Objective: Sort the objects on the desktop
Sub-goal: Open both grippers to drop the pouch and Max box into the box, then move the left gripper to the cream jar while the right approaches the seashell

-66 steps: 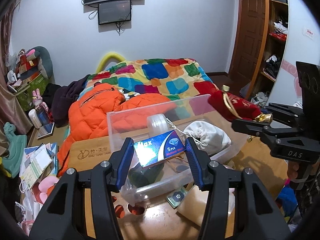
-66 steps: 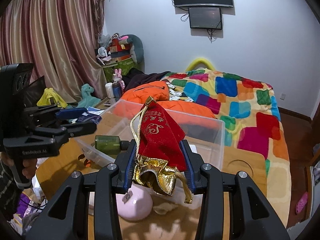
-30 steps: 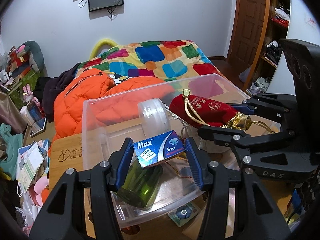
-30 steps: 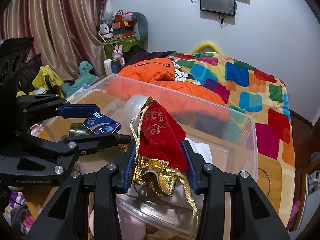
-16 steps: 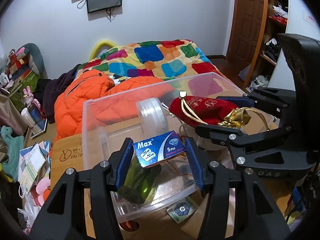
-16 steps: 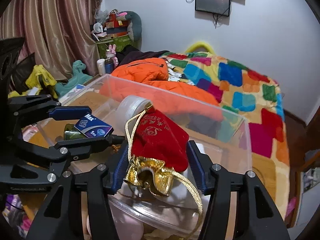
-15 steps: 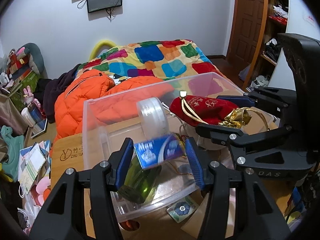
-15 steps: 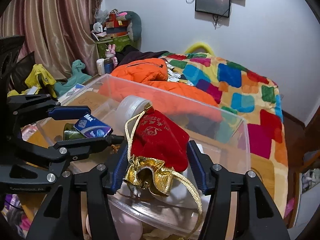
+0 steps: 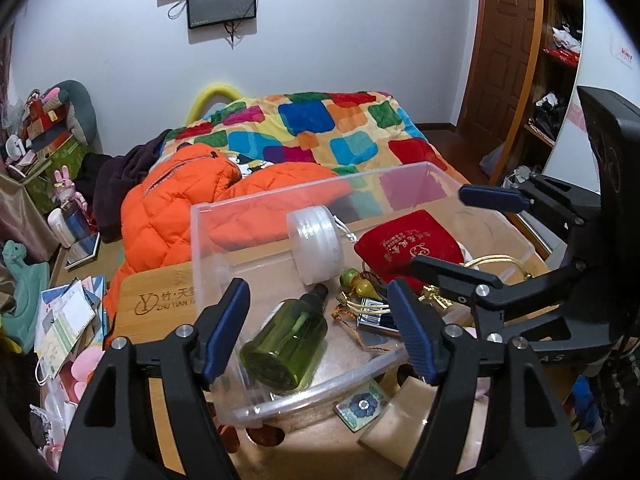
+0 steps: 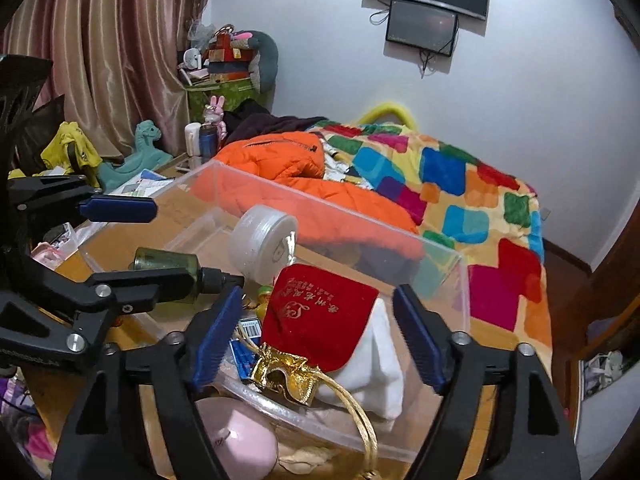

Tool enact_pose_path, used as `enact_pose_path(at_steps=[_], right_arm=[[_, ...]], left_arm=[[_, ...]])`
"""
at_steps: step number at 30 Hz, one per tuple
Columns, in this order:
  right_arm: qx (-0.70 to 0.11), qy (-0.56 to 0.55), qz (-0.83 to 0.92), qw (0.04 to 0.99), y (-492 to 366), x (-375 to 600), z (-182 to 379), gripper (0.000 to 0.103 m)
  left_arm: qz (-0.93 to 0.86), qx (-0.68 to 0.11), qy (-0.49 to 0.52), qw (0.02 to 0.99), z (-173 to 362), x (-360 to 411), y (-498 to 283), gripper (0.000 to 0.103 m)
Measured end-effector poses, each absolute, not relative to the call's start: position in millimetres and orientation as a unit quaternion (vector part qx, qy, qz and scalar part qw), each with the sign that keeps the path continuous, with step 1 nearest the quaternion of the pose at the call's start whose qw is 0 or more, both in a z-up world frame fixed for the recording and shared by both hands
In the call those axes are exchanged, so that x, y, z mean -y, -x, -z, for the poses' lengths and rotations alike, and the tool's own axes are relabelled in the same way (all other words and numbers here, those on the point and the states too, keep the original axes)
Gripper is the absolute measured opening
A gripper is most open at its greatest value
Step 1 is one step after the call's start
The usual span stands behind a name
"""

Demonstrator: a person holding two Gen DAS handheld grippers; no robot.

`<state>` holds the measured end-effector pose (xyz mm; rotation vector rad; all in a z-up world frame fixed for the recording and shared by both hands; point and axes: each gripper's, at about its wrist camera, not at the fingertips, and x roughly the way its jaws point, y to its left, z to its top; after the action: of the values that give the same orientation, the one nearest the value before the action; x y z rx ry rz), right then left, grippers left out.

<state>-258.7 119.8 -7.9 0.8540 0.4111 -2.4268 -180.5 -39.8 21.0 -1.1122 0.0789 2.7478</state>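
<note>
A clear plastic bin stands on the wooden desk. In it lie a green bottle, a white round jar, a red velvet pouch with gold trim, a blue box and a white cloth bag. My left gripper is open and empty above the bottle. My right gripper is open and empty over the pouch.
On the desk before the bin lie a pink round object, a small patterned tile and a tan pad. Behind are a bed with a coloured quilt and an orange jacket. Clutter lies on the floor at the left.
Both grippers have opened. The blue box dropped from my left gripper into the bin, and the red pouch dropped from my right gripper onto the white bag.
</note>
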Motion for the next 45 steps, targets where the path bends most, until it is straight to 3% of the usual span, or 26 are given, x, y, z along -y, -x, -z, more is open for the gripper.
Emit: enact_pose_path(at_steps=[4, 8, 12, 28, 45], right_arm=[[-0.148, -0.305, 0.906, 0.255, 254, -127, -1, 0.084], [-0.141, -0.298, 0.913, 0.239, 248, -137, -8, 0.091], [-0.133, -0.294, 0.919, 0.228, 241, -148, -12, 0.102], [-0.088, -0.277, 0.936, 0.196, 209, -198, -24, 0.102], [-0.068, -0.342, 0.912, 0.216, 194, -211, 25, 0.102]], left_arm=[[-0.927, -0.029, 0.366, 0.080, -27, 40, 172, 0.078], [-0.930, -0.031, 0.358, 0.072, -31, 40, 163, 0.090], [-0.934, -0.041, 0.349, 0.062, -35, 38, 153, 0.094], [-0.939, -0.015, 0.340, 0.054, -40, 38, 117, 0.097], [-0.921, -0.025, 0.375, 0.098, -1, 8, 94, 0.098]])
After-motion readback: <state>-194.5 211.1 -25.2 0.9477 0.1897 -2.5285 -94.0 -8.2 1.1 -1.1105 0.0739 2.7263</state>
